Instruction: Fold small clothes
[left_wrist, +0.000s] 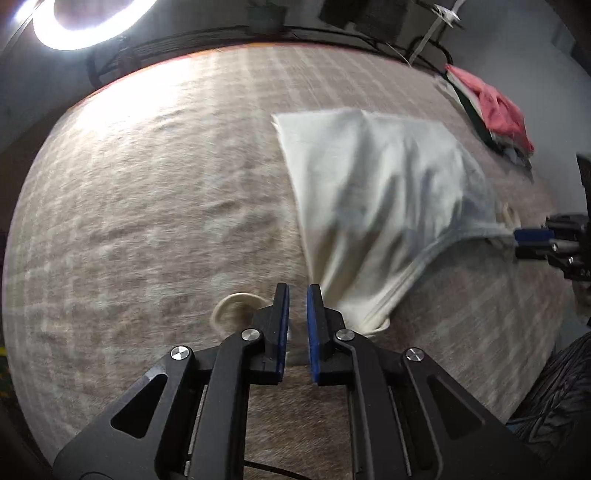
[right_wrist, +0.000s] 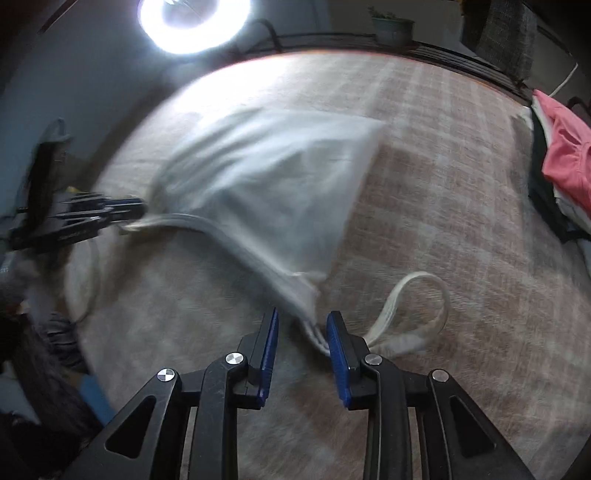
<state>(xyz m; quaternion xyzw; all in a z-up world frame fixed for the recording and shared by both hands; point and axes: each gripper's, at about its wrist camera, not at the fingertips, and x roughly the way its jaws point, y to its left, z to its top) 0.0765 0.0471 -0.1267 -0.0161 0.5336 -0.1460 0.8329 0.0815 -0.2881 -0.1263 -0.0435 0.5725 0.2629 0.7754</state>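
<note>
A cream sleeveless top (left_wrist: 384, 199) lies on the plaid-covered table (left_wrist: 147, 192), its near end lifted by the shoulder straps. My left gripper (left_wrist: 297, 291) has a narrow gap between its blue pads, with a strap loop (left_wrist: 236, 302) beside it and fabric bunched at its right finger. In the right wrist view the top (right_wrist: 266, 177) stretches between the two grippers. My right gripper (right_wrist: 302, 317) stands open; a strap (right_wrist: 417, 314) hangs against its right pad. The left gripper (right_wrist: 125, 210) shows at the far left with fabric at its tip.
A stack of folded clothes with a pink piece on top (left_wrist: 495, 107) sits at the table's far right edge, also in the right wrist view (right_wrist: 565, 158). A bright ring light (right_wrist: 192, 18) hangs beyond the far edge. A potted plant (right_wrist: 391, 26) stands behind.
</note>
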